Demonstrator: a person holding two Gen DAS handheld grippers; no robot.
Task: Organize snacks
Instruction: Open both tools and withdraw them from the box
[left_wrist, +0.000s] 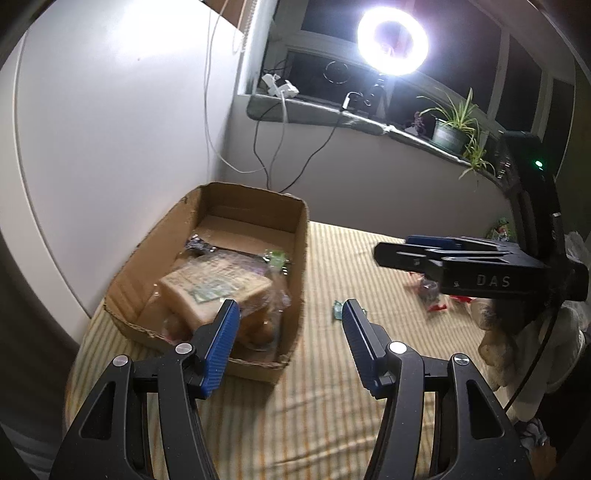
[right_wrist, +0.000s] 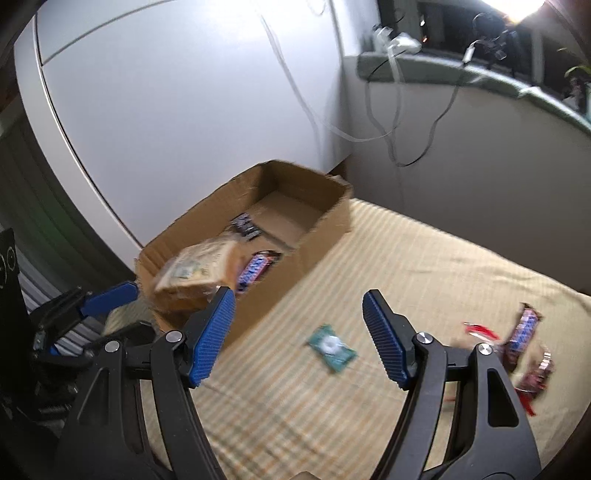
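**Box half-filled, loose snacks waiting on the bed**

Widest first: the striped bedspread (right_wrist: 424, 258) fills the floor of both views, and on it sits the cardboard box (left_wrist: 301, 258), hard against the white wall. Inside the box, a bagged loaf of bread (left_wrist: 218, 288) takes the near end, with a dark candy bar (right_wrist: 256, 267) lying beside it and a small dark packet (right_wrist: 244, 225) further back.

Left gripper (left_wrist: 290, 314) hangs just before the box, jaws spread wide, holding nothing. Right gripper (right_wrist: 297, 306) hovers over the open bedspread, jaws equally wide and empty.

Smaller now: a cluster of wrapped bars (right_wrist: 524, 343) lies near the right edge, and a little green packet (right_wrist: 332, 349) sits alone between box and cluster.

The risk, as I judge it: that flat green packet on soft cloth could slide away or bring fabric up with it if the pads close too shallow
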